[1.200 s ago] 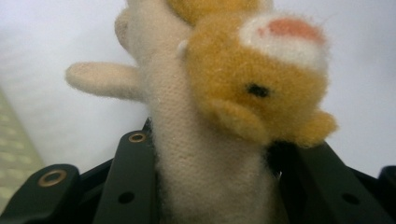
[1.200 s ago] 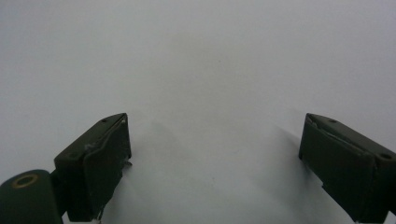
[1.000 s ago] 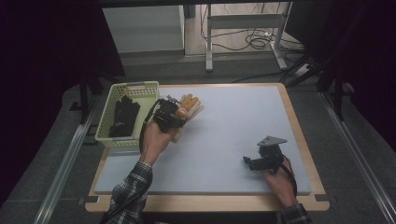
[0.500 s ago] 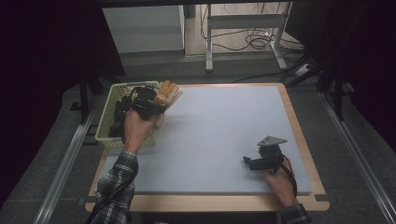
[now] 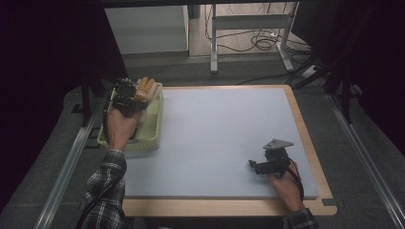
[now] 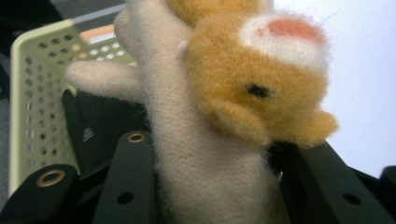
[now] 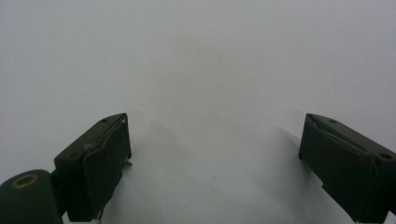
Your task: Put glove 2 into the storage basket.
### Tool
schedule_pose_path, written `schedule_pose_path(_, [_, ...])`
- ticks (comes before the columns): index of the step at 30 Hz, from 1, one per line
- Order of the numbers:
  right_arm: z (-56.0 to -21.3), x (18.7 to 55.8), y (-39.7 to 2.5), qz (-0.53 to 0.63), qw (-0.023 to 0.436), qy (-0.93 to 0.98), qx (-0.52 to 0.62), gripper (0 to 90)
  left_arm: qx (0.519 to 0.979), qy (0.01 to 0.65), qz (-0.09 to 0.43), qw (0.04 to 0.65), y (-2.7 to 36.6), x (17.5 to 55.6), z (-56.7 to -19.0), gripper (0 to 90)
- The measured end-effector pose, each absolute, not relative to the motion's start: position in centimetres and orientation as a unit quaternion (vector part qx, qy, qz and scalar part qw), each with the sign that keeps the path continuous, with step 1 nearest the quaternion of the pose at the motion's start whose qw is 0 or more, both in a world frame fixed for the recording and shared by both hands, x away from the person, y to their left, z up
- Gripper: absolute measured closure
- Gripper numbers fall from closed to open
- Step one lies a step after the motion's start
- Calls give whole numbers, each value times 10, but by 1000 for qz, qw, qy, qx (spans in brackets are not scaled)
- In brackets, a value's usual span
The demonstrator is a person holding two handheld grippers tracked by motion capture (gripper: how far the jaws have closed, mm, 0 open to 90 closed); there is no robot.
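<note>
At the far left of the desk (image 5: 219, 143) sits a pale yellow-green perforated basket (image 5: 152, 125), hard against the desk's left edge, and my left hand (image 5: 119, 128) is raised over it with my plaid sleeve (image 5: 106, 191) trailing back toward me. My left gripper (image 5: 128, 98) is pinching a plush toy (image 5: 145, 88), cream in the body and orange in the head, which pokes out past the gripper above the basket's far end. In the left gripper view the two black jaws press in on either side of the toy's cream body (image 6: 201, 172); its fuzzy orange head with a small dark eye and a pink-and-white patch tilts off to the right, and one cream arm sticks out to the left. Behind the toy I can see the basket's holed wall (image 6: 32, 93) and something dark lying inside it (image 6: 102, 126), which I cannot make out. Across the pale blue-grey mat the middle of the desk is bare, and well apart from the basket, near the right front corner, my right hand (image 5: 286, 181) rests low with my right gripper (image 5: 252, 164) pointing left. In the right gripper view its jaws stand wide apart over plain mat (image 7: 210, 93), holding nothing
</note>
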State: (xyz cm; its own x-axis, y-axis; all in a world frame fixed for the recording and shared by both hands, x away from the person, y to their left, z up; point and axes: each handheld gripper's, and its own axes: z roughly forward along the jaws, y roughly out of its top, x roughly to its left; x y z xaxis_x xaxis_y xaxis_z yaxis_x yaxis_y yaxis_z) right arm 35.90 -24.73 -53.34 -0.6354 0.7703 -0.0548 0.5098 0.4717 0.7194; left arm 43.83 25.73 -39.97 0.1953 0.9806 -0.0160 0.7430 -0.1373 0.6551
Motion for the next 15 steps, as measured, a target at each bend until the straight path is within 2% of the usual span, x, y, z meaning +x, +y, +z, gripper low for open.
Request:
schedule_pose_path(6, [-533,359,-247,343,190,837,382,86,711,617,210,263,273,450,-424,591])
schedule_pose_path(15, [-533,359,-247,343,190,837,382,86,710,637,182,238,272,477,-461,585])
